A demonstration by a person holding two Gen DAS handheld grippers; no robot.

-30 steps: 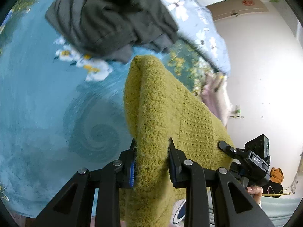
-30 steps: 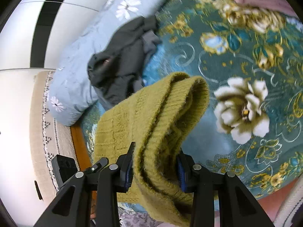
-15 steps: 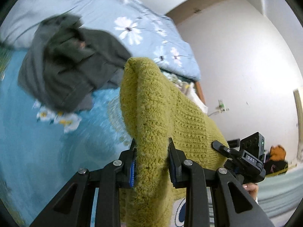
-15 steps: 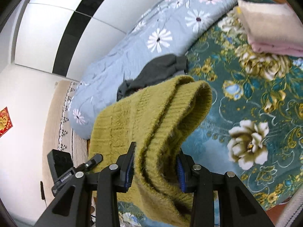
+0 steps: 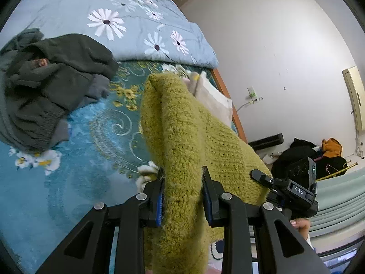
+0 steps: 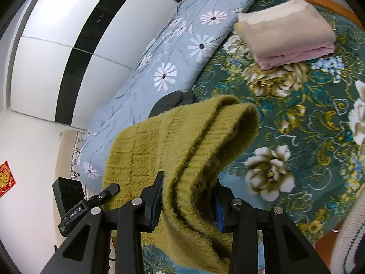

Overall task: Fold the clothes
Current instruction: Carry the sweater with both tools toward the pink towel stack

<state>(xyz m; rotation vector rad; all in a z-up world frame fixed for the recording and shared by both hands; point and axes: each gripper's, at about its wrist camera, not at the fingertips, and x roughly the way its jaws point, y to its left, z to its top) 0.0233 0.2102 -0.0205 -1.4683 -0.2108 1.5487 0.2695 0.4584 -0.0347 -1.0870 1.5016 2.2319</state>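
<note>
— Two grippers, one garment: your left gripper [image 5: 183,196] and your right gripper [image 6: 189,203] are each clamped on a thick bunch of the olive knit sweater [image 5: 182,137], and it hangs in the air between them, above the floral bedspread [image 6: 296,118].

— So how far along am I?

— Partway, I'd judge. A folded beige and pink stack [image 6: 285,34] already lies ahead and to the right of your right gripper, near the far edge of the bed. The sweater you hold is doubled over where the fingers pinch it, but it isn't laid down or squared. And a crumpled dark grey garment [image 5: 52,84] sits ahead and to the left of your left gripper — that one looks untouched.

— Anything in my way?

— The patch of bedspread straight ahead of both grippers looks free, so that seems the place to lay the sweater. Watch the grey heap on your left; it lies near enough that a spread sleeve could land on it. The blue daisy quilt [image 6: 173,52] runs along the far side beyond it. Off the bed, past your right gripper as the left camera sees it, there's a pile of dark clothes [image 5: 305,153] on the floor — well apart, no trouble.
</note>
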